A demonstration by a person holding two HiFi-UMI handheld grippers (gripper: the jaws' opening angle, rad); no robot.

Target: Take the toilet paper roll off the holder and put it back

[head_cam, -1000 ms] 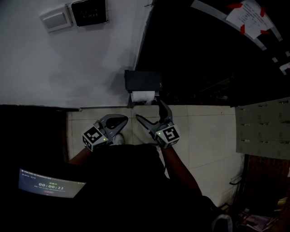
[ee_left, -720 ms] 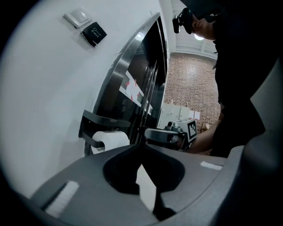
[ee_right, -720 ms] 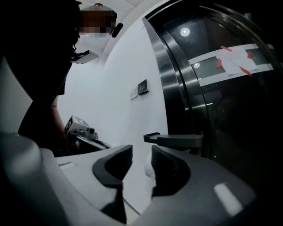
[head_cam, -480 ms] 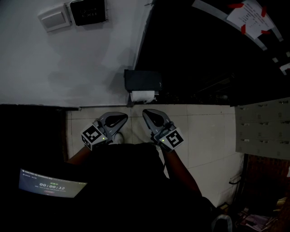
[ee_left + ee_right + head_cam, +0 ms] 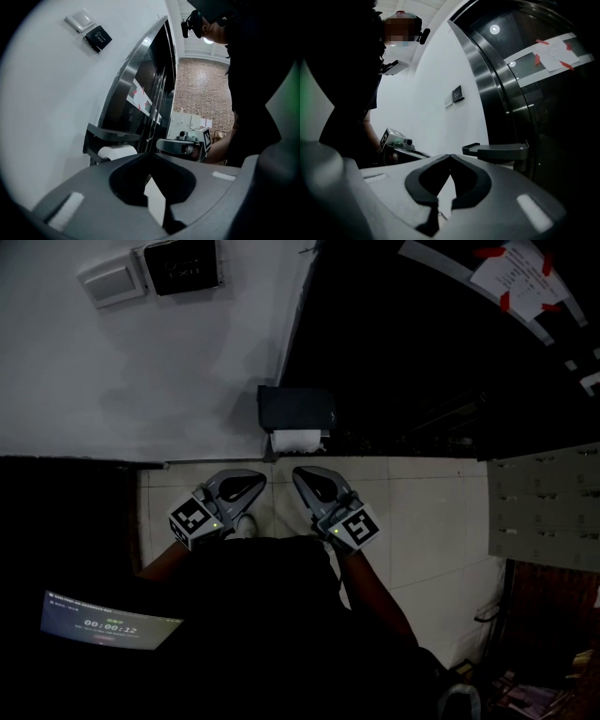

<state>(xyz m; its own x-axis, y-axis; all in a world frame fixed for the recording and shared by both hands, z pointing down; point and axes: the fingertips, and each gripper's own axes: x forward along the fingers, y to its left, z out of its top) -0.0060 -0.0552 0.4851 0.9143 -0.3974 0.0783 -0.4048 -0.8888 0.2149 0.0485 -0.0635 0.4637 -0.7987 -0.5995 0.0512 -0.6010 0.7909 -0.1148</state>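
Jaws stood pressed together, empty, on both left gripper [image 5: 259, 482] and right gripper [image 5: 298, 473], while one white toilet paper roll [image 5: 295, 440] sat in one dark holder [image 5: 295, 409].

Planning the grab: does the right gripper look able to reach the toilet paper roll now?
Probably yes: nothing stands between the right gripper and the toilet paper roll under its holder, but its jaws are shut and must open first.
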